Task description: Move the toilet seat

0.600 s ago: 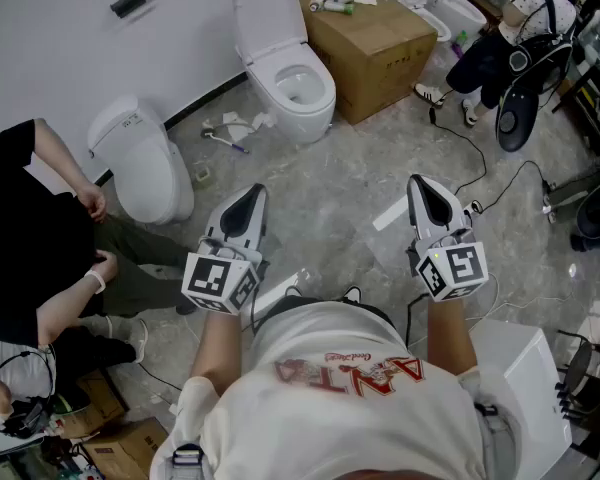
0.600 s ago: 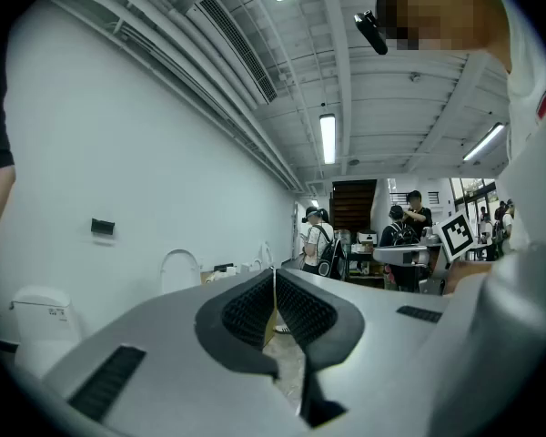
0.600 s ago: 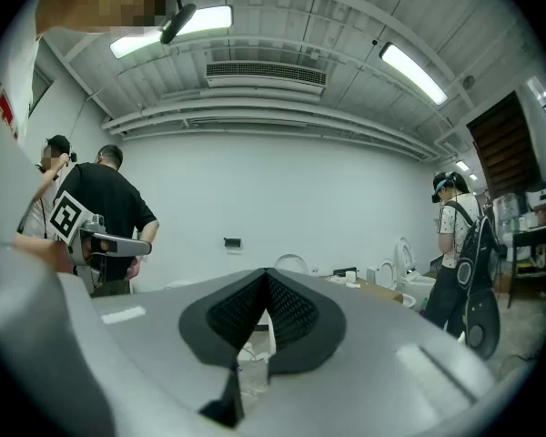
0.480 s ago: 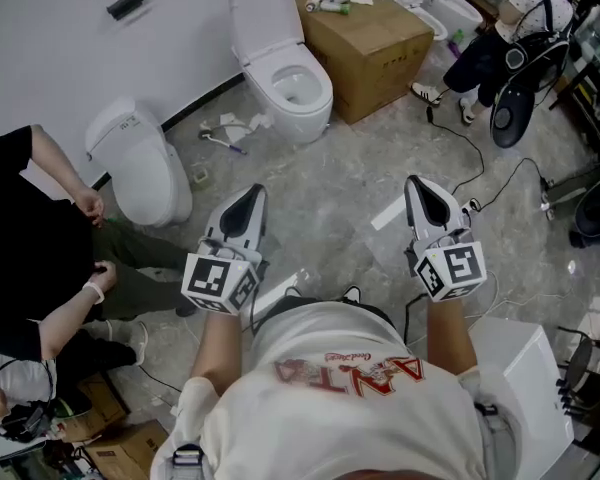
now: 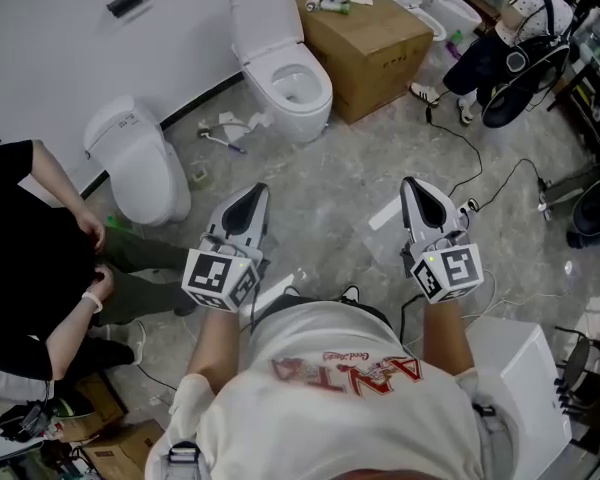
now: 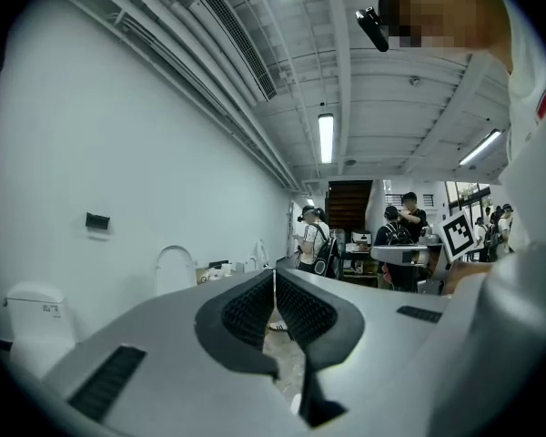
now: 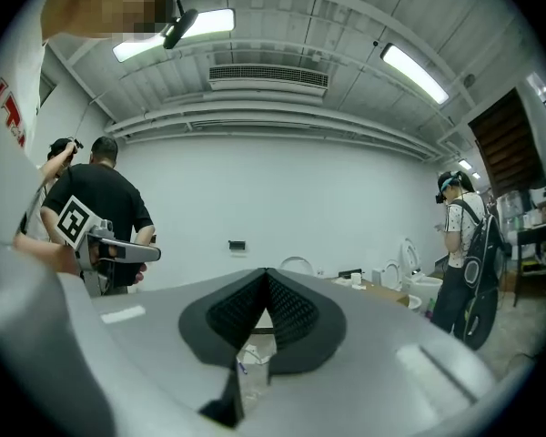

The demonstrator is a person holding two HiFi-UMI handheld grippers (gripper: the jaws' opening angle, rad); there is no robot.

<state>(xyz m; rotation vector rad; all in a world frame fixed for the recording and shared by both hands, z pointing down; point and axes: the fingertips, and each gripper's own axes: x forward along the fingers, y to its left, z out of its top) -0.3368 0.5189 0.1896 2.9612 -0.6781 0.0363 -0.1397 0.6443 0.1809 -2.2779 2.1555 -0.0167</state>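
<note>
A white toilet (image 5: 295, 88) stands against the far wall with its lid and seat (image 5: 267, 13) raised upright, bowl open. I see its raised lid small in the left gripper view (image 6: 174, 269) and the right gripper view (image 7: 297, 265). My left gripper (image 5: 254, 194) hovers over the floor well short of the toilet, jaws shut with nothing in them. My right gripper (image 5: 417, 186) hangs level with it to the right, also shut and empty. In both gripper views the pads meet at the tips (image 6: 274, 274) (image 7: 266, 275).
A second white toilet (image 5: 140, 160) with its lid down stands at the left wall. A cardboard box (image 5: 375, 43) with bottles on top sits right of the open toilet. A person in black (image 5: 25, 258) crouches at left; another person (image 5: 500, 38) stands at back right. Cables (image 5: 480, 168) cross the floor.
Both grippers stay almost still; the right one drifts slightly left. The crouching person at left has shifted an arm and leaned a little lower.
</note>
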